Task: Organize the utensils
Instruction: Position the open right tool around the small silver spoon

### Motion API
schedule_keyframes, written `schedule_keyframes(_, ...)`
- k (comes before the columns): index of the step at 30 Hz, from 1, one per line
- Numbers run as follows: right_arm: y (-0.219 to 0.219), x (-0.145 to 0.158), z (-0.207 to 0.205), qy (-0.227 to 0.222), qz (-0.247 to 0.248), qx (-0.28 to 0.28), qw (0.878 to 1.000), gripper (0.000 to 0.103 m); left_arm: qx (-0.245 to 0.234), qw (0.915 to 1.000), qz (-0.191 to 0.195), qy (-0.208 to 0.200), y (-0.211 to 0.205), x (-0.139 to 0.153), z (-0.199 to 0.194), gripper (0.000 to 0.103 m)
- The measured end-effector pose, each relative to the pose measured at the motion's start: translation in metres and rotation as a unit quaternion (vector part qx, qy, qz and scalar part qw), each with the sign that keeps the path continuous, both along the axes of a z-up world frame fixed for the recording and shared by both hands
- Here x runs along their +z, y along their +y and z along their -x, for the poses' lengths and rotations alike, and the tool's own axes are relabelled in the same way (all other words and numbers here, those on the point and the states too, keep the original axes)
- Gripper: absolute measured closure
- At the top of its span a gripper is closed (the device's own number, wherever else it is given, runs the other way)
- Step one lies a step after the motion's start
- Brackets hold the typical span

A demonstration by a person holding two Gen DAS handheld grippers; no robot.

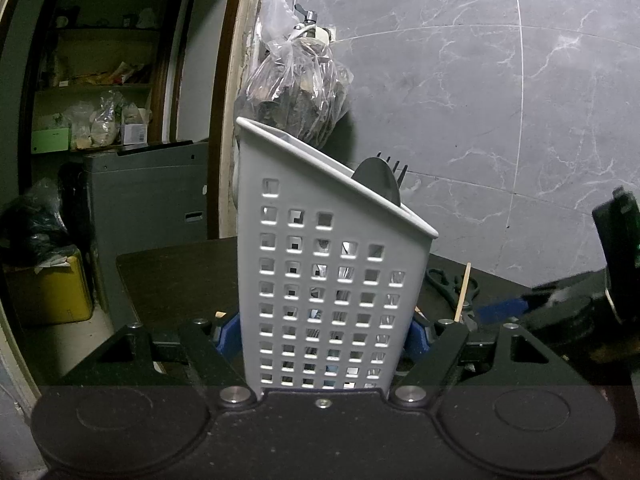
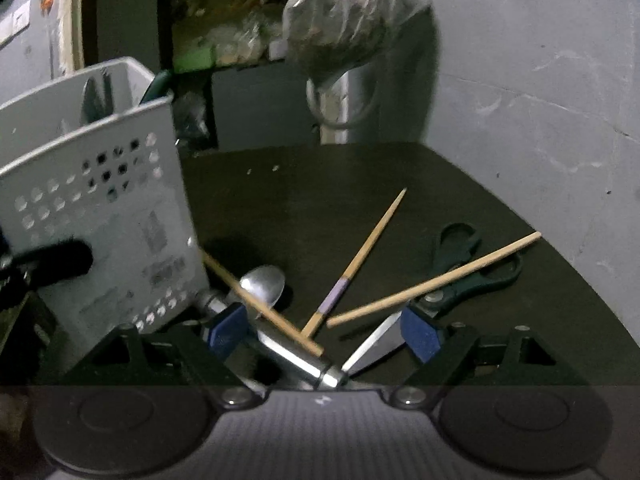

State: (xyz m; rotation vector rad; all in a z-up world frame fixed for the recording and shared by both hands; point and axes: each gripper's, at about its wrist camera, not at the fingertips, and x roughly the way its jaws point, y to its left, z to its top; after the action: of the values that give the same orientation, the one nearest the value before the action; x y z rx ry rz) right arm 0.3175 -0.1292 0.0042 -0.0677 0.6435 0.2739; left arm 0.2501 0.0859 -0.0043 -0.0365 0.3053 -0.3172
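Observation:
A white perforated utensil caddy (image 1: pixel 328 280) stands tilted between the blue pads of my left gripper (image 1: pixel 324 334), which is shut on its lower part. A dark spoon (image 1: pixel 378 184) and a fork (image 1: pixel 394 168) stick out of its top. In the right wrist view the caddy (image 2: pixel 100 216) is at the left. My right gripper (image 2: pixel 320 332) is open over a metal spoon (image 2: pixel 264 284), three wooden chopsticks (image 2: pixel 356 264) and black-handled scissors (image 2: pixel 472 268) lying on the dark table (image 2: pixel 320 184). Nothing is held between its pads.
A plastic bag (image 1: pixel 296 92) of dark items hangs on the grey marble wall behind the table. A doorway with cluttered shelves (image 1: pixel 92 92), a grey appliance (image 1: pixel 148 196) and a yellow box (image 1: pixel 52 292) lie to the left. The right gripper (image 1: pixel 580 304) shows at the right edge.

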Motion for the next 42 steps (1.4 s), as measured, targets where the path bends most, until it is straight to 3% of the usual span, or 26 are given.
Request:
schedule_keyframes(5, -0.008, -0.005, 0.004, 0.017, -0.011, -0.004, 1.0, 0.017, 0.0, 1.0, -0.002, 0.001, 0.0, 0.0, 0.0, 0.025)
schedule_keyframes(9, -0.005, 0.001, 0.008, -0.008, -0.015, -0.003, 1.0, 0.017, 0.0, 1.0, -0.001, 0.0, -0.001, 0.0, 0.0, 0.025)
schedule_keyframes(14, 0.014, -0.003, 0.01, -0.016, 0.041, 0.02, 0.999, 0.019, 0.001, 1.0, -0.002, 0.001, -0.001, 0.0, 0.0, 0.025)
schedule_keyframes(21, -0.011, -0.008, 0.031, 0.012, 0.028, 0.031, 0.999, 0.019, 0.0, 1.0, -0.001, 0.002, -0.001, 0.001, -0.001, 0.025)
schedule_keyframes(27, -0.033, -0.003, 0.06, -0.014, 0.066, 0.046, 0.997, 0.016, -0.001, 1.0, -0.002, 0.002, -0.001, 0.001, -0.002, 0.025)
schedule_keyframes(35, -0.047, 0.009, 0.084, -0.017, -0.015, 0.03, 0.999, 0.016, -0.001, 1.0, -0.002, 0.002, -0.002, 0.001, -0.003, 0.025)
schedule_keyframes(42, -0.038, 0.002, 0.096, -0.009, 0.002, 0.041, 0.999, 0.016, -0.001, 1.0, -0.004, 0.003, -0.001, 0.0, -0.003, 0.025)
